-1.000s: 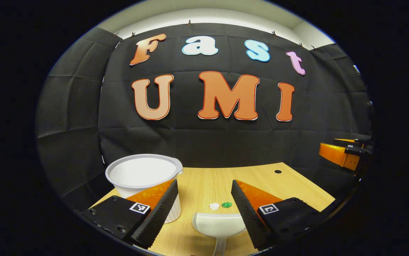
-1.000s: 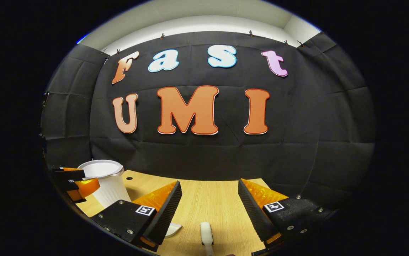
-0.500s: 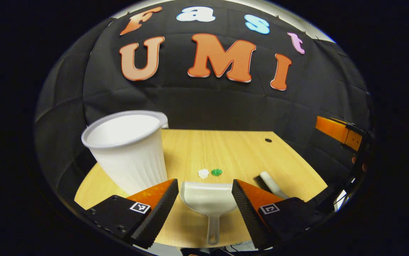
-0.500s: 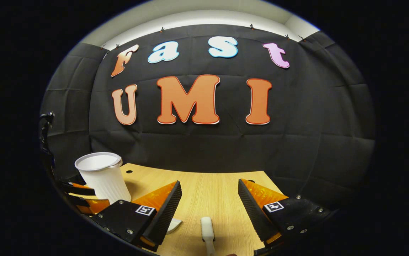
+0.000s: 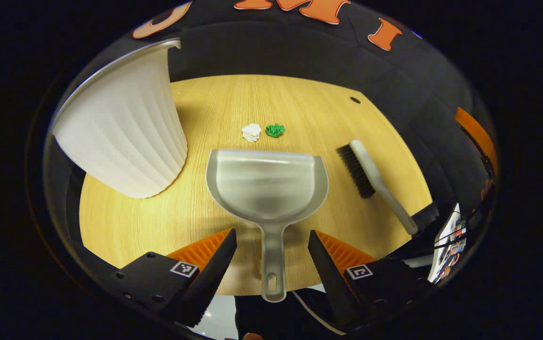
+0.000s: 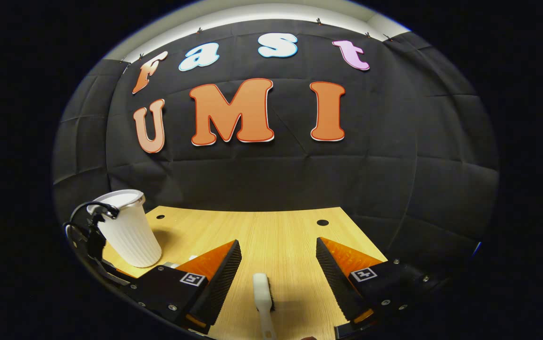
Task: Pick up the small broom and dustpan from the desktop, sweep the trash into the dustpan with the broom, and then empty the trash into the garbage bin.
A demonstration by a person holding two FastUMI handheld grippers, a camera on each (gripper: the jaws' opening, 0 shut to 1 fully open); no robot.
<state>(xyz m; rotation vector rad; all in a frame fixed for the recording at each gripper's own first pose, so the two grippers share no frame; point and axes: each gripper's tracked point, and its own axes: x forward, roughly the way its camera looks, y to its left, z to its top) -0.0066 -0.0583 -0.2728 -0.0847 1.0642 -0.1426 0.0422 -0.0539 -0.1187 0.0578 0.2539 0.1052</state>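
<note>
In the left gripper view a pale grey dustpan [image 5: 267, 184] lies flat on the wooden desktop [image 5: 125, 222], its handle [image 5: 273, 257] pointing back between the open fingers of my left gripper [image 5: 271, 257]. Just past the pan's lip lie a white scrap [image 5: 251, 132] and a green scrap [image 5: 275, 130]. A small broom [image 5: 370, 177] with dark bristles lies to the right. The white ribbed garbage bin [image 5: 125, 127] stands at the left. In the right gripper view my right gripper [image 6: 278, 269] is open above the broom [image 6: 262, 295], which lies between its fingers.
The desk's back edge meets the black cloth wall. Small round holes [image 6: 322, 222] sit near the desk's far corners. The bin [image 6: 127, 229] stands at the left in the right gripper view, with a cable and part of the other gripper [image 6: 89, 236] beside it.
The left gripper has tilted down and risen, so the whole dustpan, broom and scraps now show below it. The right gripper has tilted down a little over the broom.
</note>
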